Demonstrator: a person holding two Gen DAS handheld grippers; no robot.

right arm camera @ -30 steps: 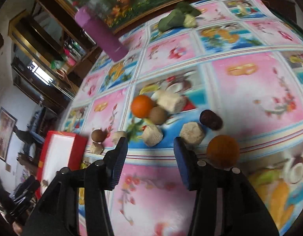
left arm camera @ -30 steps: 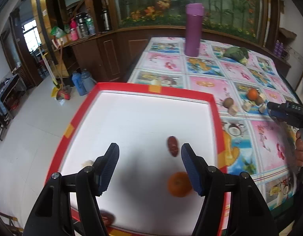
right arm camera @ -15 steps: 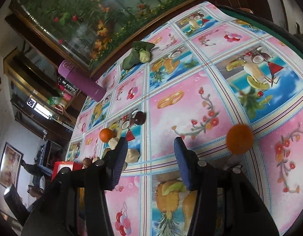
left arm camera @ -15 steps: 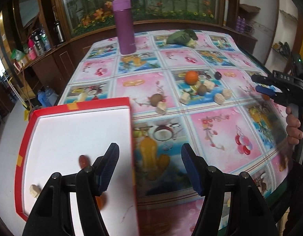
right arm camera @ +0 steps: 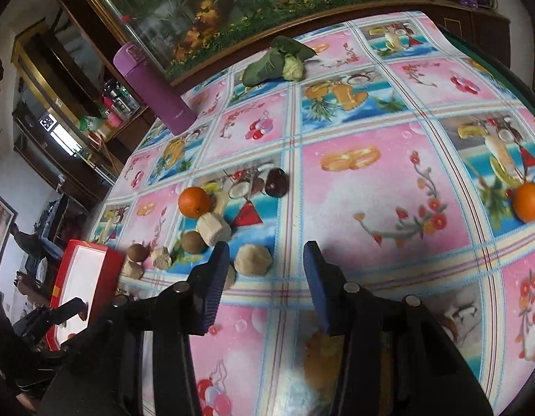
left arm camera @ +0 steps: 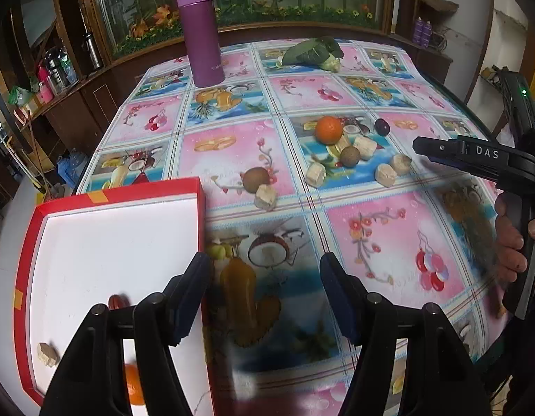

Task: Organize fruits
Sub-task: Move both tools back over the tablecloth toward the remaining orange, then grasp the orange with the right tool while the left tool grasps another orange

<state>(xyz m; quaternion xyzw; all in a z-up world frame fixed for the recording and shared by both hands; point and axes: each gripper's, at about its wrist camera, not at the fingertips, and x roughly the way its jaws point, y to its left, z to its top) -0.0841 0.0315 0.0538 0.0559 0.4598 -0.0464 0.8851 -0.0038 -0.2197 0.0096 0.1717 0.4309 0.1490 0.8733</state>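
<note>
Now left gripper swung off red tray toward fruit pile, jaws open, empty. Right gripper open too. Next fruit pickup likely.

Bare tablecloth lies open ahead of the right gripper, while the clustered orange, kiwis and pale chunks crowd its left, beside the red tray.
</note>
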